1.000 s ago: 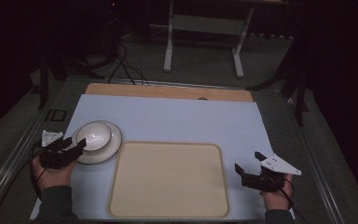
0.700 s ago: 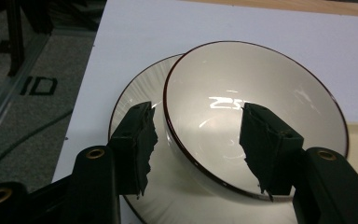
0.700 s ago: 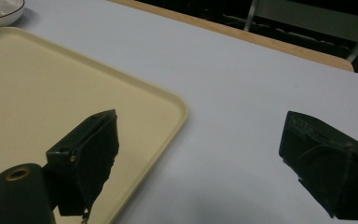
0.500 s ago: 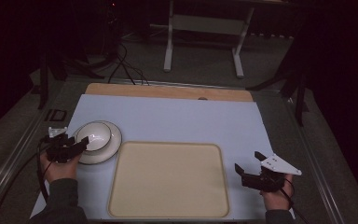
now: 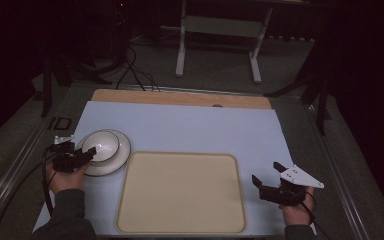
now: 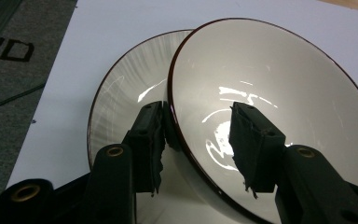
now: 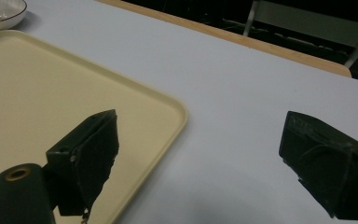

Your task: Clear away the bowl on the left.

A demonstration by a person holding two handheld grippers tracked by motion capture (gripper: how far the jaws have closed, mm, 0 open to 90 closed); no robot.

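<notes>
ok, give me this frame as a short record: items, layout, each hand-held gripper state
bowl: white, dark rim, sits on plate, tilted
plate: white, on mat left of tray
tray: beige, bare, centre of mat
mat: pale blue, over table
left hand-held gripper: jaws straddle bowl's near rim, one outside, one inside; just been closing; outer pad touches the rim, inner pad stands off
right hand-held gripper: open, holds nothing, over mat right of tray

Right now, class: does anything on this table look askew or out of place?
Yes. The glossy white bowl with a dark red rim sits tilted on the white plate, its rim between the left gripper jaws, which have been closing.
</notes>
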